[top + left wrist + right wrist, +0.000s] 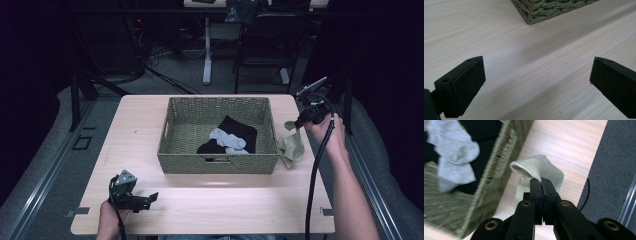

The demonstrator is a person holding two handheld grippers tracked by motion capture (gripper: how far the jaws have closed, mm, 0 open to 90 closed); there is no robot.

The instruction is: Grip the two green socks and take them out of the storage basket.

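Right tool (541, 185) pressed together, pinching a beige sock (544, 168) by its edge; the sock hangs just beside the wicker basket's (172, 152) right wall, lower end on the tabletop (225, 200). Left tool (536, 82) spread, nothing between its jaws, low over bare wood near the basket's front left corner. Grey sock (227, 139) on black clothes (240, 129) inside the basket

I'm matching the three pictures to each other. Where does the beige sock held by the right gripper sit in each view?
High view: beige sock at right, hanging from the right gripper down to the table, beside the basket's right wall.
Left gripper view: not in it.
Right gripper view: centre, pinched between the shut jaws, over the table.
Shared landmark: the woven basket.
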